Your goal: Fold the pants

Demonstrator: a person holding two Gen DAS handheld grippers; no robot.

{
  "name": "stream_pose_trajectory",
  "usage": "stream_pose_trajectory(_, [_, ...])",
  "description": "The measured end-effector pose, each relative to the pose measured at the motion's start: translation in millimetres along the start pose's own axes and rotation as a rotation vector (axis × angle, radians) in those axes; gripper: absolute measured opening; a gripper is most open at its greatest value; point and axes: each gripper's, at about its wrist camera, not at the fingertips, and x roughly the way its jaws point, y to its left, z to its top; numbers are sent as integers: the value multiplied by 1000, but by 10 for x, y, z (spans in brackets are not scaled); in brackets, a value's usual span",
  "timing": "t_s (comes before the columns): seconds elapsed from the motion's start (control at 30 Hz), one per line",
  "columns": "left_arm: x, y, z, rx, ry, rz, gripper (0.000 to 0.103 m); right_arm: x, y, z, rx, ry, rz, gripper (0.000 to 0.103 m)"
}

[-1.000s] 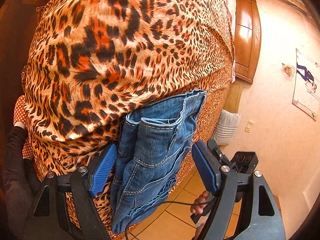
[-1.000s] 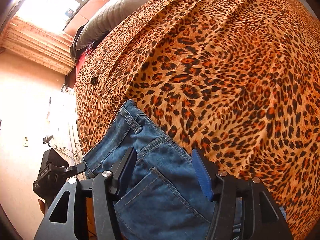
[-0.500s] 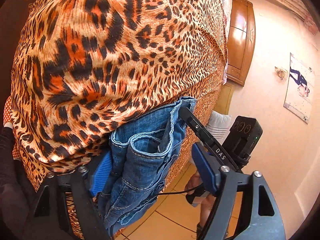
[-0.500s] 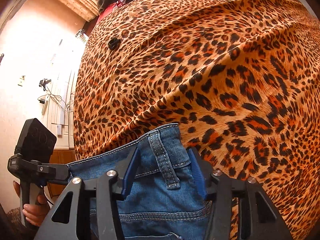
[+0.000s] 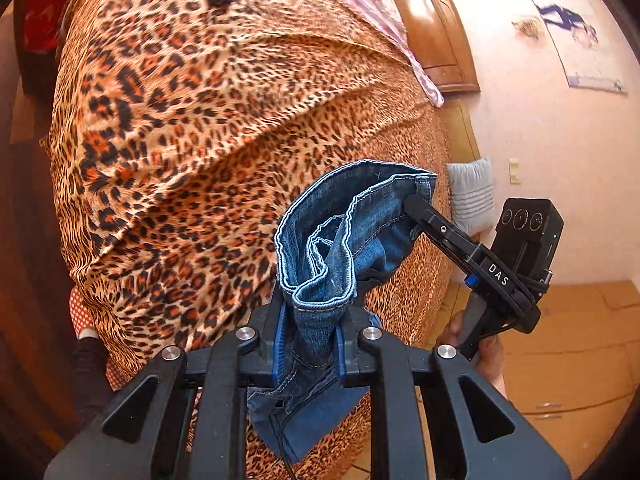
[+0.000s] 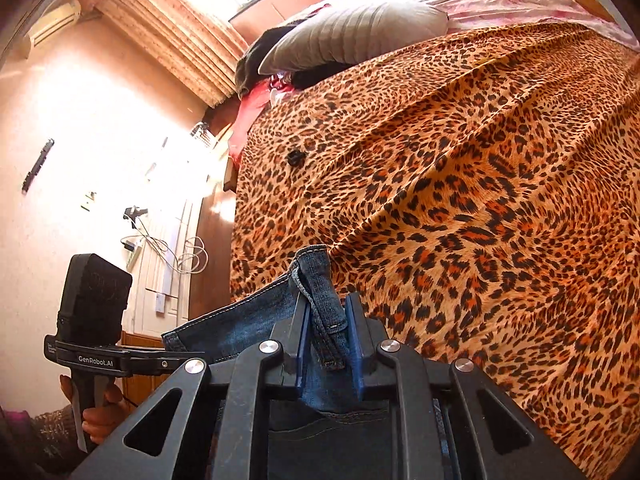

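Observation:
Blue denim pants hang at the edge of a bed with a leopard-print cover. My left gripper has its blue pads pressed on a bunched fold of the waistband, and its jaws are still closing. In the left wrist view, my right gripper bites the far end of the waistband. In the right wrist view, the right gripper is clamped on denim at a belt loop, its jaws also still closing. The cloth below the pads hangs down out of sight.
A grey pillow and dark clothes lie at the head of the bed. A small black object rests on the cover. A striped cushion leans by the wall below a wooden cabinet. Tiled floor lies beneath the pants.
Both grippers went from wide open around the waistband to clamped on it. Both rose and rolled, lifting the denim off the bed's edge.

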Motion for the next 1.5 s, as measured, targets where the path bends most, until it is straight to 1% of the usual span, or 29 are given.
stream_pose_trajectory(0.1, [-32, -394, -221, 138, 7, 20, 16, -429, -58, -244, 39, -90, 47, 17])
stream_pose_trajectory(0.17, [7, -652, -400, 232, 30, 35, 16, -697, -103, -439, 68, -147, 69, 17])
stream_pose_trajectory(0.27, [161, -956, -713, 360, 106, 48, 16, -1046, -214, -812, 115, -215, 83, 17])
stream_pose_trajectory(0.37, [425, -1066, -1039, 429, 208, 59, 16, -1272, -428, -1282, 191, -252, 67, 17])
stream_pose_trajectory(0.43, [655, -1079, -1257, 440, 292, 69, 16, -1379, -594, -1631, 248, -260, 45, 17])
stream_pose_trajectory(0.53, [1052, -1023, -1590, 439, 423, 96, 16, -1414, -828, -2139, 339, -255, 11, 17])
stream_pose_trajectory(0.57, [1170, -1010, -1717, 462, 456, 119, 17, -1416, -896, -2305, 370, -253, 4, 18])
stream_pose_trajectory(0.67, [1454, -965, -2061, 561, 524, 234, 19, -1393, -1073, -2798, 462, -257, 6, 23])
stream_pose_trajectory(0.7, [1504, -942, -2139, 584, 547, 269, 21, -1372, -1122, -2954, 488, -248, -14, 25])
stream_pose_trajectory(0.73, [1527, -911, -2197, 588, 588, 285, 30, -1340, -1173, -3089, 512, -221, -44, 25])
stream_pose_trajectory(0.77, [1514, -879, -2236, 581, 629, 280, 34, -1321, -1225, -3223, 540, -192, -74, 25])
stream_pose_trajectory(0.8, [1465, -845, -2271, 568, 667, 260, 35, -1328, -1277, -3353, 569, -170, -101, 25])
stream_pose_trajectory(0.83, [1387, -819, -2304, 567, 690, 251, 38, -1358, -1319, -3457, 595, -159, -121, 25])
stream_pose_trajectory(0.9, [1194, -793, -2339, 599, 688, 256, 42, -1502, -1414, -3631, 645, -171, -152, 25])
stream_pose_trajectory(0.93, [1110, -784, -2318, 606, 664, 267, 48, -1602, -1445, -3692, 671, -196, -162, 25])
stream_pose_trajectory(0.97, [1041, -773, -2268, 594, 631, 279, 52, -1704, -1481, -3730, 701, -236, -152, 28])
stream_pose_trajectory(1.03, [994, -738, -2084, 509, 564, 276, 57, -1849, -1518, -3730, 749, -325, -93, 42])
stream_pose_trajectory(1.07, [1026, -703, -1965, 444, 534, 264, 58, -1869, -1523, -3696, 767, -363, -50, 58])
stream_pose_trajectory(1.1, [1066, -680, -1870, 382, 512, 246, 58, -1857, -1522, -3648, 780, -385, -6, 71])
stream_pose_trajectory(1.13, [1122, -666, -1790, 335, 494, 233, 58, -1802, -1522, -3588, 792, -398, 27, 72])
stream_pose_trajectory(1.17, [1185, -657, -1733, 298, 479, 239, 58, -1721, -1526, -3525, 804, -398, 53, 72])
stream_pose_trajectory(1.2, [1256, -650, -1707, 273, 473, 248, 58, -1630, -1512, -3476, 815, -387, 67, 72])
stream_pose_trajectory(1.23, [1335, -652, -1707, 271, 477, 260, 58, -1530, -1516, -3422, 829, -371, 62, 72])
stream_pose_trajectory(1.27, [1404, -660, -1727, 290, 476, 295, 58, -1415, -1475, -3361, 841, -347, 50, 72])
stream_pose_trajectory(1.3, [1458, -667, -1759, 308, 478, 336, 58, -1321, -1450, -3318, 838, -317, 46, 54])
stream_pose_trajectory(1.37, [1545, -656, -1883, 335, 499, 380, 58, -1250, -1297, -3245, 759, -278, 39, 9])
stream_pose_trajectory(1.43, [1602, -548, -1979, 331, 517, 398, 58, -1278, -1140, -3279, 676, -271, -49, 9])
stream_pose_trajectory(1.47, [1629, -470, -1997, 293, 542, 389, 58, -1205, -1137, -3337, 657, -227, -96, 9])
stream_pose_trajectory(1.5, [1622, -386, -2017, 248, 568, 364, 58, -1115, -1176, -3403, 653, -169, -150, 11])
